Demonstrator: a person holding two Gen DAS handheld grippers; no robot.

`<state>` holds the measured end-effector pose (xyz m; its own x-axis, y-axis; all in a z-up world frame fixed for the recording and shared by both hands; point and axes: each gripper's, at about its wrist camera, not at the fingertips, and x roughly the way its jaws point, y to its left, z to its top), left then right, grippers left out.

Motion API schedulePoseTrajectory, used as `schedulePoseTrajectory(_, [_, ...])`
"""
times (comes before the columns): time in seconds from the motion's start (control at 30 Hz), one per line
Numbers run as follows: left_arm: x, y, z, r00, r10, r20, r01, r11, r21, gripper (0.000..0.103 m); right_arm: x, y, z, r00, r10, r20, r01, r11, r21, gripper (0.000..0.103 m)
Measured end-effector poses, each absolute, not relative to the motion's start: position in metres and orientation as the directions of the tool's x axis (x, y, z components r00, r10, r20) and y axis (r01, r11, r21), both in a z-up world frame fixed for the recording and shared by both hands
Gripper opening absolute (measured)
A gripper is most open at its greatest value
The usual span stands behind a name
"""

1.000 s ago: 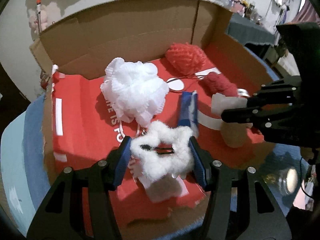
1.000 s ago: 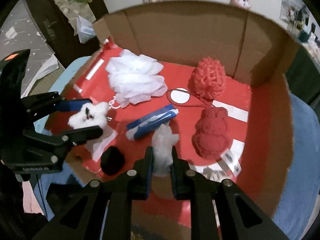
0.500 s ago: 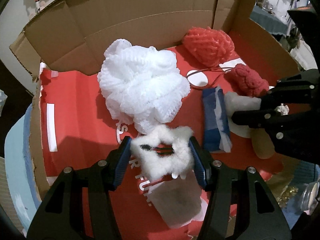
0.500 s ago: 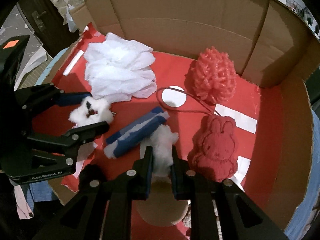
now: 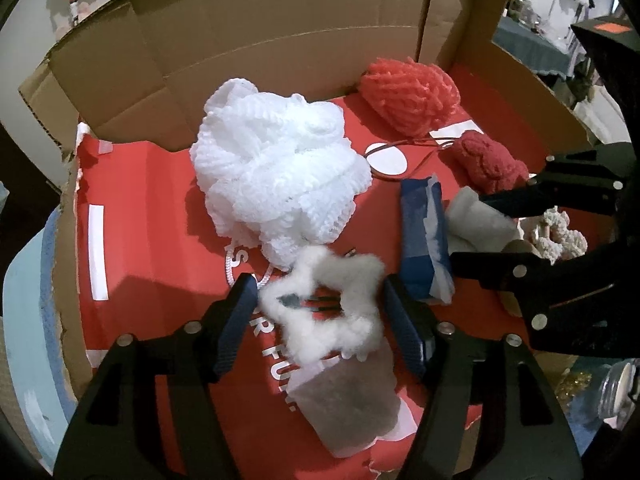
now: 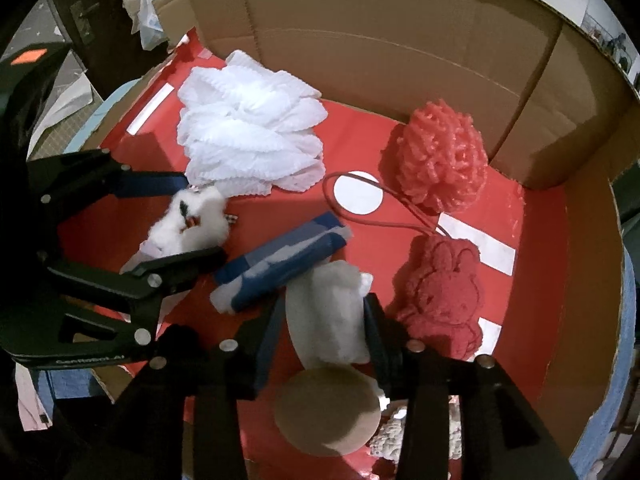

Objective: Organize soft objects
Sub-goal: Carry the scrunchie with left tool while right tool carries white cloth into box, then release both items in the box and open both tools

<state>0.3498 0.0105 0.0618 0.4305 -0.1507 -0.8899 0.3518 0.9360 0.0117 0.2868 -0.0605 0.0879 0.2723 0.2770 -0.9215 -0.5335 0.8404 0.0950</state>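
Both pairs of fingers have spread since a second ago, and we have dropped lower into the cardboard box (image 5: 280, 36) with its red floor.

From the left wrist we look steeply down. Our left gripper (image 5: 318, 300) fills the bottom edge, its blue-padded fingers (image 5: 236, 320) opening, a thin gap showing on each side of the white fluffy star (image 5: 332, 312) that sits between them; the star is let go rather than squeezed. It lies on the red floor with a dark clip across its middle and a white paper tag (image 5: 348, 404) under it at 6 o'clock. At 12 o'clock of the star, touching it, is the white mesh pouf (image 5: 276, 172). At 2 o'clock lies the blue and white packet (image 5: 424, 236), and beyond that the right gripper (image 5: 476, 228) reaches in from 3 o'clock around a white plush piece (image 5: 476, 220). Farther back are the coral pouf (image 5: 412, 92) and the red plush rabbit (image 5: 488, 160).

From the right wrist we also point steeply down. The right gripper (image 6: 324, 320) has its fingers (image 6: 376, 332) opening with the white plush piece (image 6: 324, 320) between them; whether the pads press on it we cannot tell. A tan round pad (image 6: 328, 412) lies at 6 o'clock below it. The blue and white packet (image 6: 280, 260) lies at 10 o'clock, just beside the plush piece, and the red plush rabbit (image 6: 444, 292) at 3 o'clock. The left gripper (image 6: 176, 220) comes in from 9 o'clock around the white fluffy star (image 6: 192, 224). The white mesh pouf (image 6: 248, 136) sits at 11 o'clock, the coral pouf (image 6: 440, 156) at 1 o'clock against the box wall.
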Motion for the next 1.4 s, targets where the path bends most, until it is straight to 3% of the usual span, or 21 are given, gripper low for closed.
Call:
schedulePoseTrajectory(0.2, [0.342,0.017,0.072,0.446,-0.174,-0.878,0.336,0.942,-0.016,0.064,0.283,-0.06,0.095,0.296,0.276,-0.914,-0.534,0.842,0.081,0.047])
schedulePoseTrajectory(0.33, [0.326,0.023,0.087,0.474,-0.2,-0.857,0.326,0.944,-0.04,0.07,0.276,-0.068,0.104,0.331,0.268,-0.905,-0.525,0.849,0.06,0.054])
schedulePoseTrajectory(0.8, [0.257,0.015,0.127,0.633,-0.251,-0.732,0.291,0.954,-0.075,0.086,0.214,-0.115,0.16,0.562,0.265,-0.784,-0.402,0.916,0.021,0.098])
schedulePoseTrajectory(1.13, [0.219,0.017,0.131,0.795,-0.203,-0.571,0.217,0.975,-0.044,0.094,0.169,-0.133,0.165,0.743,0.154,-0.651,-0.266,0.961,-0.077,0.103])
schedulePoseTrajectory(1.4, [0.223,0.013,0.118,0.838,-0.161,-0.521,0.181,0.983,-0.014,0.094,0.166,-0.138,0.146,0.814,0.128,-0.567,-0.208,0.975,-0.079,0.103])
